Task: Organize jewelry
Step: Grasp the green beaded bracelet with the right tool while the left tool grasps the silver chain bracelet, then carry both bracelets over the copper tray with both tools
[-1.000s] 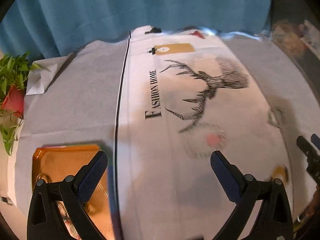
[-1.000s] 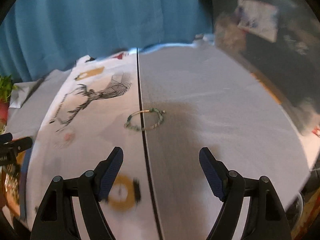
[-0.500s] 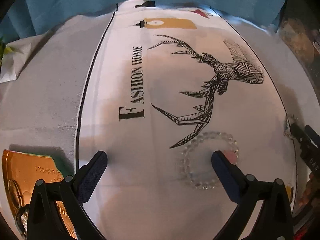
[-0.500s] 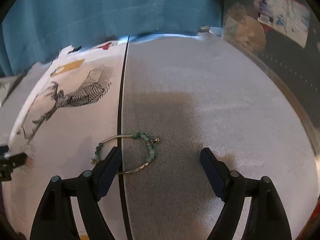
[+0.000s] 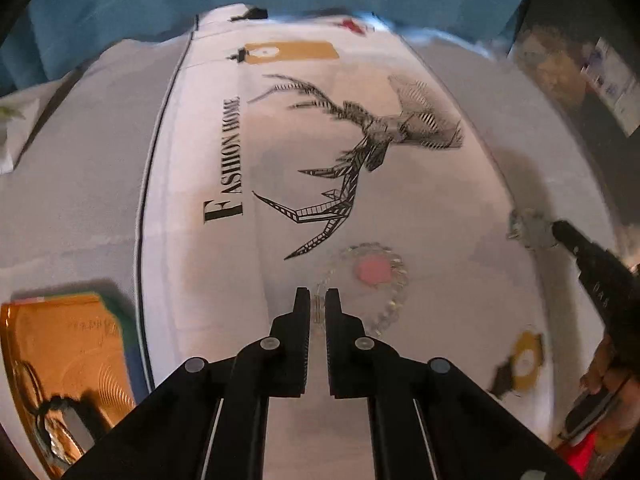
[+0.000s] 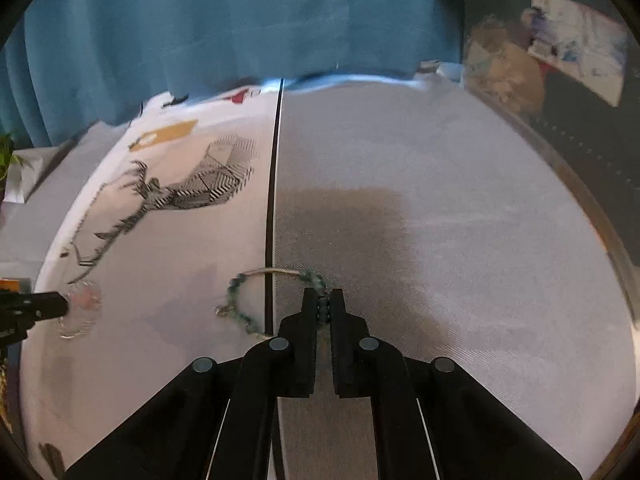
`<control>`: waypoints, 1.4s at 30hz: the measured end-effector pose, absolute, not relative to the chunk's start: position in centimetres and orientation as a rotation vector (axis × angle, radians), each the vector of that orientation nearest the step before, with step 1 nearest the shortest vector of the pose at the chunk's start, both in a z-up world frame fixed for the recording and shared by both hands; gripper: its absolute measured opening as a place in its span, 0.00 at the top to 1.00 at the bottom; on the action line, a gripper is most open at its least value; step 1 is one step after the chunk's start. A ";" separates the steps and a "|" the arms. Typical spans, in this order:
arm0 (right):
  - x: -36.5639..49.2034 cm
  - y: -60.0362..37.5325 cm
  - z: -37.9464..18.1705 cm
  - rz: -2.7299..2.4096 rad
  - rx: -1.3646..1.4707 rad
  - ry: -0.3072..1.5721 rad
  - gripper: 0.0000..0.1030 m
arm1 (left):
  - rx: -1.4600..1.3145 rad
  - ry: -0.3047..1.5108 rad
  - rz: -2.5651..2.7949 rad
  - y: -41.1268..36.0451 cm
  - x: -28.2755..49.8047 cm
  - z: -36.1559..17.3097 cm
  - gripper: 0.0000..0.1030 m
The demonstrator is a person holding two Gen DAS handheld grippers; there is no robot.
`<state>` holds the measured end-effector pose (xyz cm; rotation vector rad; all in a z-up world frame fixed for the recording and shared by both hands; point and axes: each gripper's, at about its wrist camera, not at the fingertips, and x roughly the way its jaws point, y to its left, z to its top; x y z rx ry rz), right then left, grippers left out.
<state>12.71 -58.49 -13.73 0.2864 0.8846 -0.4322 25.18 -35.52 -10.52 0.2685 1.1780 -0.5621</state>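
A clear bead bracelet with a pink bead (image 5: pixel 374 270) lies on the white printed cloth. My left gripper (image 5: pixel 318 306) is shut on its near side. In the right wrist view it shows blurred at the left (image 6: pixel 80 310). A green bead bracelet with a silver bar (image 6: pixel 240 300) lies across the black seam line. My right gripper (image 6: pixel 324 306) is shut on its right side beads. In the left wrist view that bracelet (image 5: pixel 528 228) shows at the right gripper's tip (image 5: pixel 556 230). A gold tray (image 5: pixel 60 360) at the lower left holds some jewelry (image 5: pixel 52 428).
The table (image 6: pixel 460 240) has a grey cloth on the right and a white deer-print panel (image 5: pixel 360 152) in the middle. A blue curtain (image 6: pixel 220 20) hangs behind. Clutter (image 6: pixel 560 52) stands past the right edge. A yellow flower print (image 5: pixel 524 364) is near the front.
Both grippers went from wide open to shut, the left on the clear bracelet, the right on the green bracelet. Both moved forward and down to the cloth.
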 end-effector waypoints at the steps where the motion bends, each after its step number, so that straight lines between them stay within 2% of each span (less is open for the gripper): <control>1: 12.2 -58.1 -12.9 -0.429 0.279 0.871 0.94 | 0.267 1.157 -0.563 -35.2 24.7 -9.6 0.95; 13: 4.9 -51.1 -3.3 -0.370 0.234 0.737 0.94 | 0.231 0.992 -0.567 -28.7 17.4 0.8 0.95; 21: -1.4 -43.5 1.5 -0.274 0.198 0.668 0.94 | 0.209 0.936 -0.525 -21.4 10.6 4.6 0.95; 28: -6.5 -35.2 3.1 -0.149 0.160 0.660 0.94 | 0.216 0.912 -0.513 -15.8 4.6 5.6 0.95; 42: -13.8 -23.3 1.4 0.038 0.152 0.717 0.94 | 0.169 0.922 -0.538 -8.8 -4.7 4.1 0.95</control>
